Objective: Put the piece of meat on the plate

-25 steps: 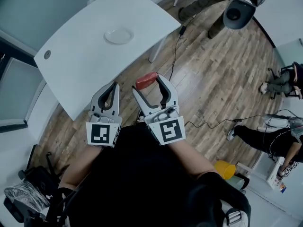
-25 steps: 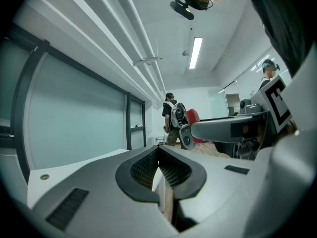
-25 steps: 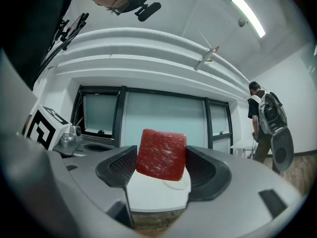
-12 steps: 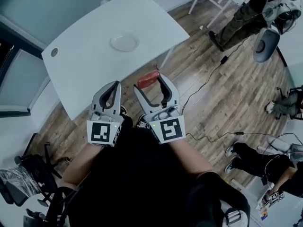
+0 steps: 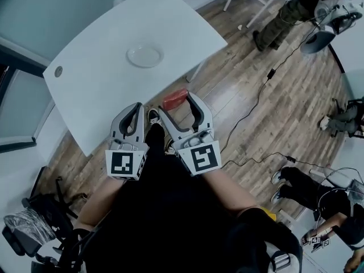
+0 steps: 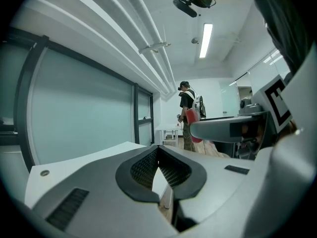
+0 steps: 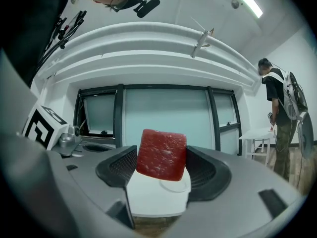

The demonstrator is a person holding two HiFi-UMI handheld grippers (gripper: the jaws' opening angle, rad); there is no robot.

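One piece of meat [image 5: 176, 97], one plate [image 5: 145, 56], one table [image 5: 96, 84], two grippers [image 5: 136, 106] [image 5: 177, 102].

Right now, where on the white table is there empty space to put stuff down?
Almost everywhere. The white table holds only a plate near its middle and a small round cap by its left corner. Bare: the wide strip between plate and near edge, between plate and cap, and beyond the plate. Nowhere is crowded.

A white counter [image 5: 102, 81] stands on a wood-plank floor [image 5: 233, 90], where a black cable [image 5: 259, 98] trails. Frosted glass panels [image 6: 84, 113] in dark frames line the wall. A strip light [image 6: 205, 39] glows on the white ceiling. A small white table [image 7: 257, 133] stands farther back.
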